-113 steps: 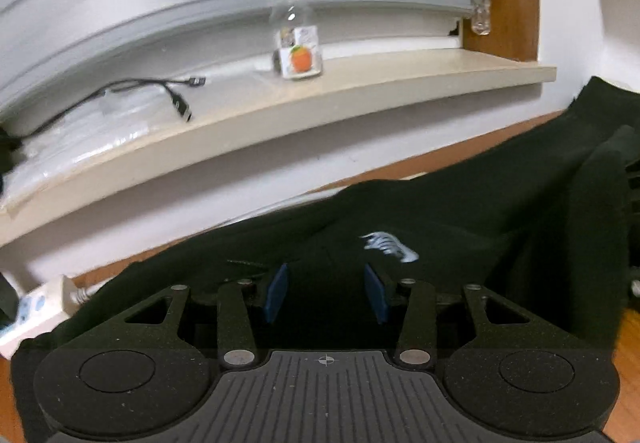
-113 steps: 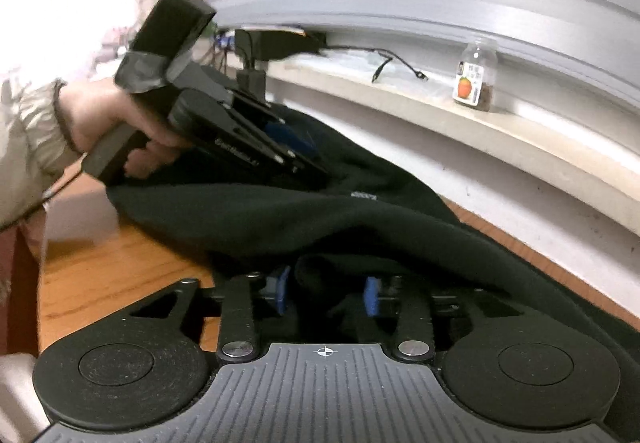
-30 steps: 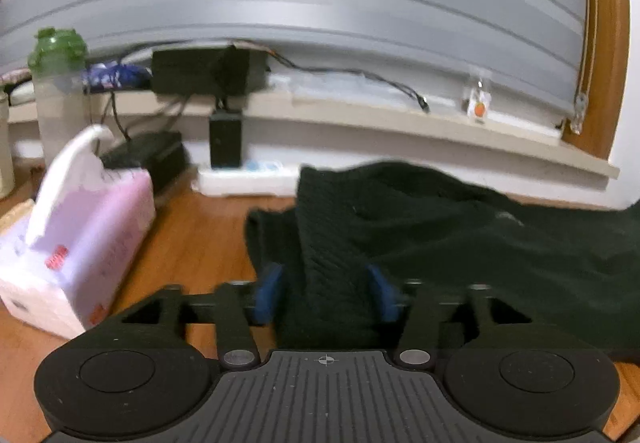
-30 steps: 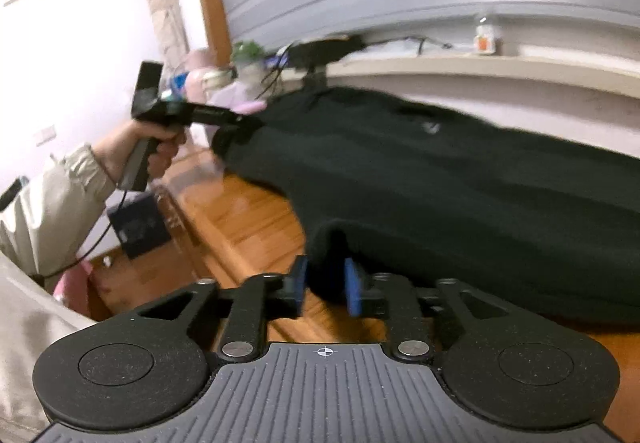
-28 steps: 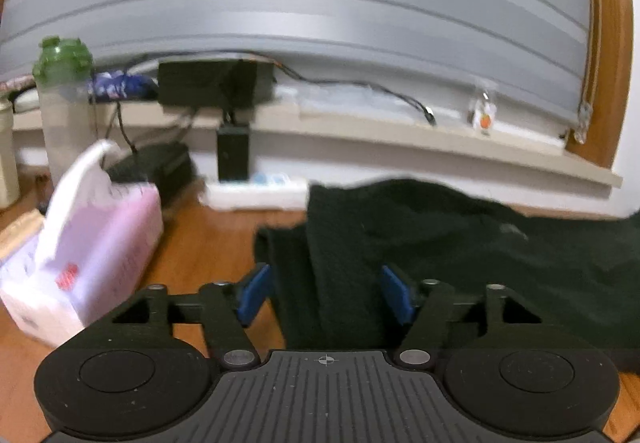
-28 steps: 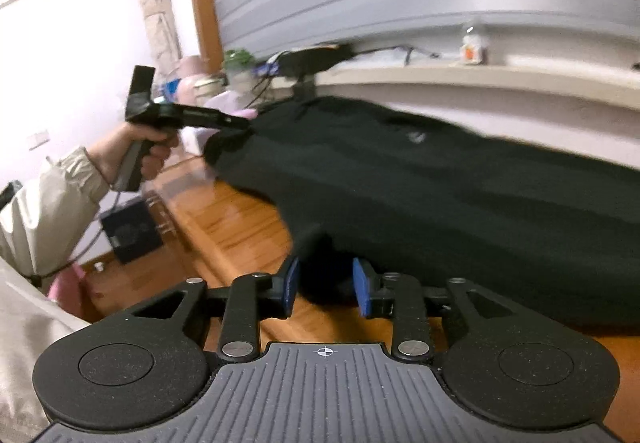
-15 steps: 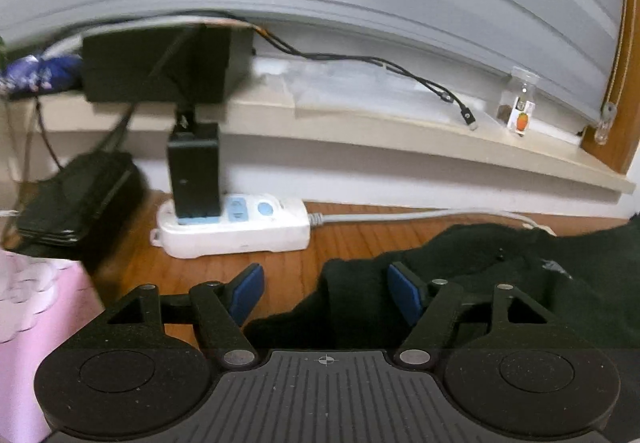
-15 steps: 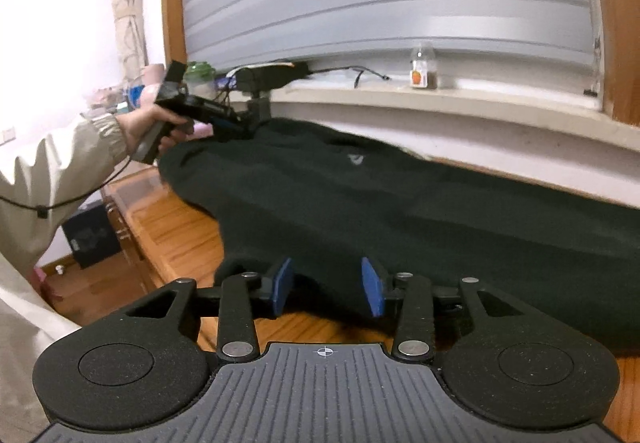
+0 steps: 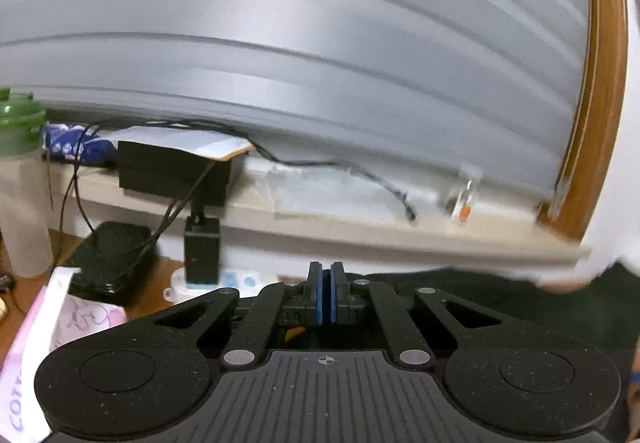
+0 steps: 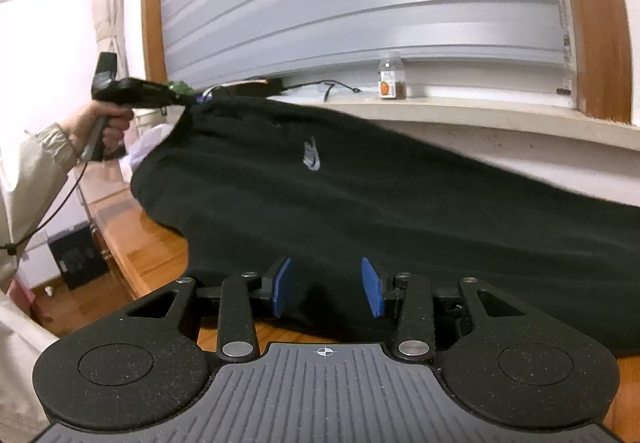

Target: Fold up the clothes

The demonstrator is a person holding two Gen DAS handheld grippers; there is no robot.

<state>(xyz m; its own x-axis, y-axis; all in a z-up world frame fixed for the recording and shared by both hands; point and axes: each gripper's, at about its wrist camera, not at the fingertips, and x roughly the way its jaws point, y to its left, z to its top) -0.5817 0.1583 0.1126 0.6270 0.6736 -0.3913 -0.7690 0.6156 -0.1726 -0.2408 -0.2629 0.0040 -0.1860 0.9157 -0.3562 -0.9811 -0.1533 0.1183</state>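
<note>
Your right gripper (image 10: pixel 326 293) stands with fingers apart at the near hem of the black sweatpants (image 10: pixel 400 203), which stretch lengthwise along the wooden table (image 10: pixel 152 255) toward your left gripper (image 10: pixel 176 97), fingers together at the waistband. Beyond them, windowsill (image 10: pixel 480 115) and grey blinds (image 10: pixel 360 3); small white logo (image 10: pixel 312 157).

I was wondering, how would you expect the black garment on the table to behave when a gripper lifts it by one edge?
Probably floppy: the black garment drapes in soft folds across the wooden table. It looks like thick fleece, so likely fairly heavy and apt to sag. Its fuzzy surface should grip rather than slip.
</note>
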